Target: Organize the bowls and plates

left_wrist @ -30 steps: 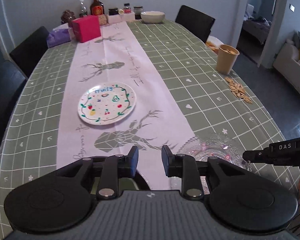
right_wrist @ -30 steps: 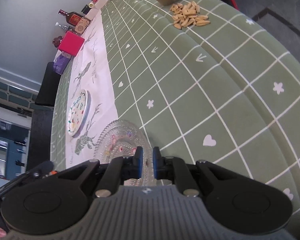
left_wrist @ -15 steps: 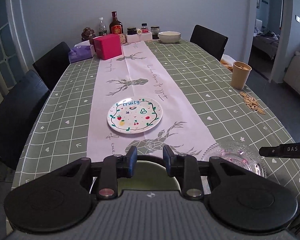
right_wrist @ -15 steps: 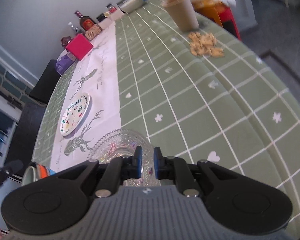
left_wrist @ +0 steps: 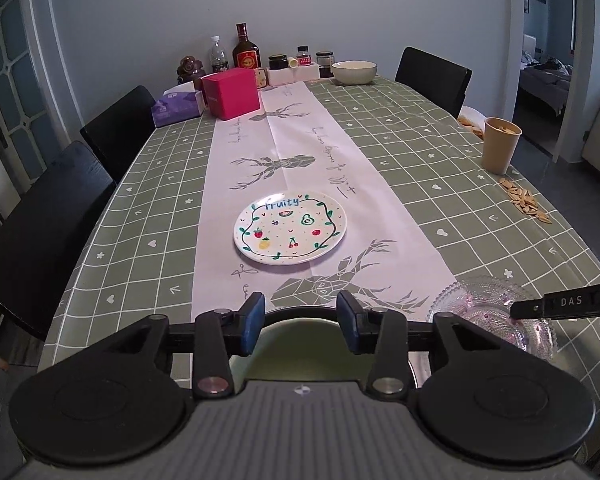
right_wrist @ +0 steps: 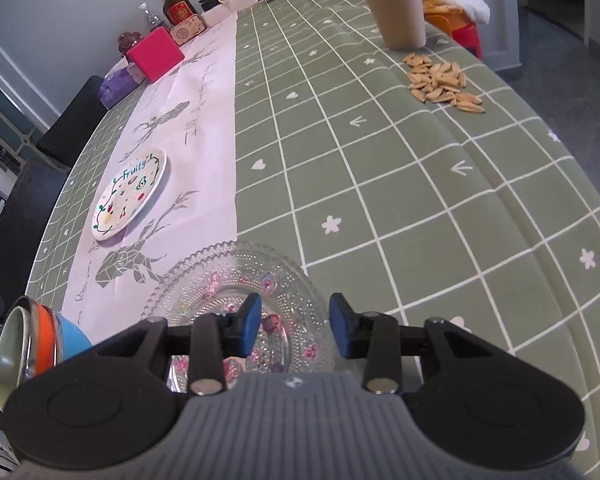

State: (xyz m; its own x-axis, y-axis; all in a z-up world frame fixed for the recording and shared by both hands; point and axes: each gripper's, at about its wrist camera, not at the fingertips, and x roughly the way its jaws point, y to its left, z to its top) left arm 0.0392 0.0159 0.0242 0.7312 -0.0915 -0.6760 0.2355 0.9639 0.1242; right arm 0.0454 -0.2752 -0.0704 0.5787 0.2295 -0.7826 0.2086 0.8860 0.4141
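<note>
A white "Fruity" plate [left_wrist: 290,229] lies on the white runner mid-table; it also shows in the right wrist view [right_wrist: 130,194]. A clear glass plate [right_wrist: 236,280] lies at the near edge, also in the left wrist view [left_wrist: 488,304]. My right gripper [right_wrist: 294,320] is open just above the glass plate's near rim. My left gripper [left_wrist: 300,322] is open over a green-lined bowl [left_wrist: 300,350] at the near edge. In the right wrist view that bowl [right_wrist: 24,344] shows as a stack with orange and blue sides. A white bowl [left_wrist: 354,72] stands at the far end.
A pink box [left_wrist: 231,94], purple tissue pack [left_wrist: 176,109], bottles and jars [left_wrist: 246,54] crowd the far end. A tan cup [left_wrist: 500,145] and scattered seeds [left_wrist: 524,200] lie at the right edge. Black chairs [left_wrist: 48,232] line the left side.
Both grippers have opened wider. The left view has pulled back and levelled over the green bowl. The right gripper has moved further over the glass plate.
</note>
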